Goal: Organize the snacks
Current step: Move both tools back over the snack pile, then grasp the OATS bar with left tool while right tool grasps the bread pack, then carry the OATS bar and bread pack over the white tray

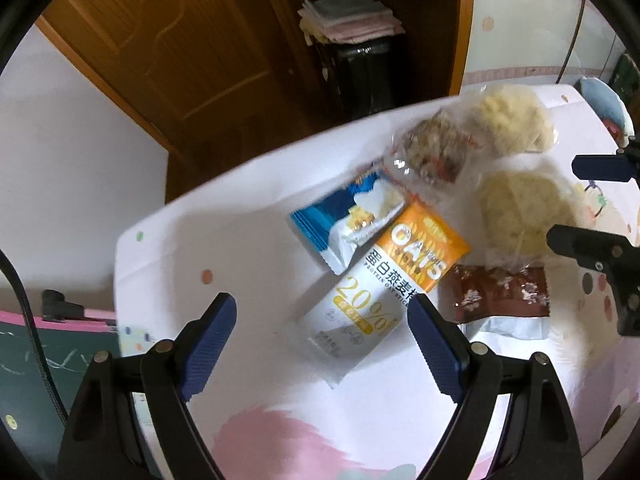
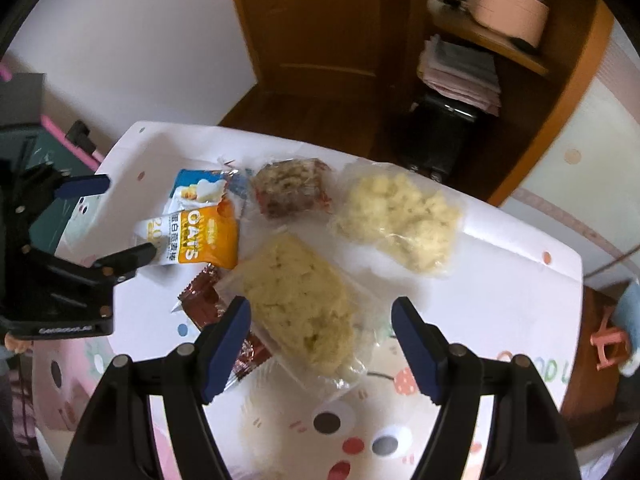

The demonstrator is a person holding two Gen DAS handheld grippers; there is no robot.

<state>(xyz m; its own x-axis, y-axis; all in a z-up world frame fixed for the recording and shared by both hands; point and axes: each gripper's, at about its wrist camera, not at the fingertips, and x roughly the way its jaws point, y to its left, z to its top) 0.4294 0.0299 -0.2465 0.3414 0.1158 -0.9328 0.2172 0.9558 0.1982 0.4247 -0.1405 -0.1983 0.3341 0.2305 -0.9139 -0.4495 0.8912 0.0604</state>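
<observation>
Both open fingers [image 1: 322, 320] hover above oat packet [image 1: 394, 268].

The left tongs [image 1: 322, 332] stood wide apart above the white desk [image 1: 248, 216], holding nothing, with the orange-and-white oats bar [image 1: 384, 280] lying between their blue pads [image 1: 208, 348]. A blue-and-white packet [image 1: 348, 220] lay partly under the bar's orange end. A brown wrapper [image 1: 500, 300] sat just right of it, two pale crumbly snack bags [image 1: 520, 216] beyond, and the right tongs [image 1: 596, 204] at the right edge
</observation>
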